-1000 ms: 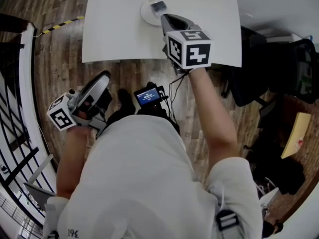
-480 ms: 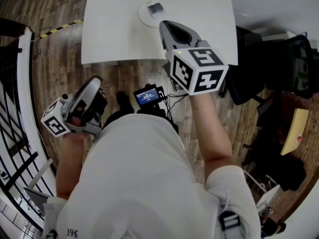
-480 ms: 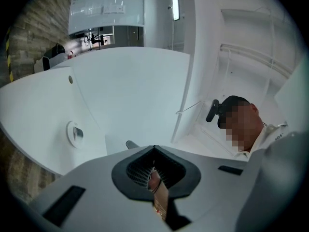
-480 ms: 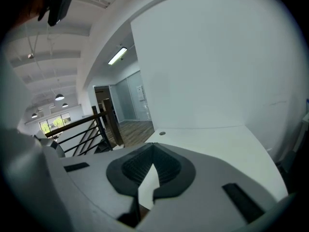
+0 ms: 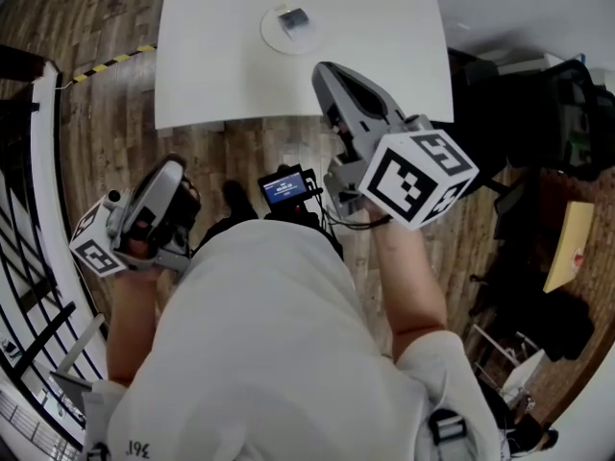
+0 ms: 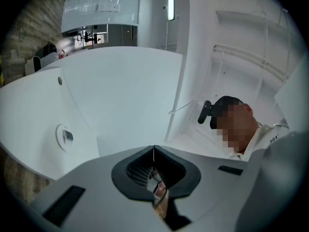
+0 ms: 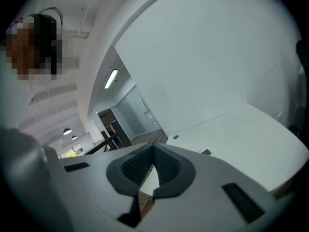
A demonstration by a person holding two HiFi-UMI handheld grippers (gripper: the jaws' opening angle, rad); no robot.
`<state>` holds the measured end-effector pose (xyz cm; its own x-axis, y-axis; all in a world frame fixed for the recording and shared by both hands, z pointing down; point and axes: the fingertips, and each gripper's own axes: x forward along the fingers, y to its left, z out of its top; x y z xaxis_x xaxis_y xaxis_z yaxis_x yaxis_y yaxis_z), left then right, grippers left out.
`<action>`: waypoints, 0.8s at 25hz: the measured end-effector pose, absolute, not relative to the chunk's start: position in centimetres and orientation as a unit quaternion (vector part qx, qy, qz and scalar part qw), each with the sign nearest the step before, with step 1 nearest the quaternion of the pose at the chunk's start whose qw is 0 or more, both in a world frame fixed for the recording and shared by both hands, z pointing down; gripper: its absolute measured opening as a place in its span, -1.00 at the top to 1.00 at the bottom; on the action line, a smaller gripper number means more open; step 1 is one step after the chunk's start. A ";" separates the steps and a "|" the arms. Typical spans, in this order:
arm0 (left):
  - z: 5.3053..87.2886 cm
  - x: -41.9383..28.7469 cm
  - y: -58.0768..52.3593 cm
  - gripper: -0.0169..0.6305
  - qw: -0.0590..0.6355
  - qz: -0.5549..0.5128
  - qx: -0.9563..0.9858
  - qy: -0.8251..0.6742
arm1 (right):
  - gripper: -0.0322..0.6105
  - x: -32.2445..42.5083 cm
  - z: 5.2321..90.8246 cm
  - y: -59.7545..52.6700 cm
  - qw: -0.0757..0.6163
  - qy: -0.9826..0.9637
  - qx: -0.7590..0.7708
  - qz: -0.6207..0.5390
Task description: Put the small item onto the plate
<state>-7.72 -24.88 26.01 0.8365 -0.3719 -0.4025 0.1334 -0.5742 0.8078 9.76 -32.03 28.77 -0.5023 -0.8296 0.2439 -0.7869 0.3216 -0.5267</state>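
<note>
A small round white plate [image 5: 279, 35] lies on the white table [image 5: 384, 56] near its far side, and the small grey item [image 5: 294, 16] rests on it. My right gripper [image 5: 323, 69] hangs shut and empty above the table's near edge, well short of the plate, its marker cube big in the head view. My left gripper [image 5: 176, 165] is shut and empty too, held over the wooden floor left of the table. The left gripper view shows the plate [image 6: 61, 140] with the item [image 6: 68, 137] far off at left, beyond the shut left gripper [image 6: 154, 150]. The right gripper [image 7: 153, 147] points across the bare table [image 7: 251, 134].
A black device with a lit screen [image 5: 284, 186] sits on the wooden floor below the table's near edge. A black railing [image 5: 29, 209] runs along the left. Dark chairs and bags [image 5: 548, 123] stand at the right. Yellow-black tape [image 5: 110, 60] marks the floor.
My right gripper has drawn back from the plate and risen toward the camera, rolling as it came. The left gripper has also lifted a little. The item stays on the plate.
</note>
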 end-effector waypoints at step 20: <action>24.8 -6.0 -24.6 0.93 0.450 -0.259 0.854 -0.037 | 0.90 9.5 26.5 -29.2 0.045 0.818 -0.498 -0.284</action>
<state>-5.97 -24.57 24.82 0.8629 -0.2967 -0.4092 0.1698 -0.5923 0.7876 9.51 -29.22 26.50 -0.5008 -0.8401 0.2084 -0.7884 0.3433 -0.5105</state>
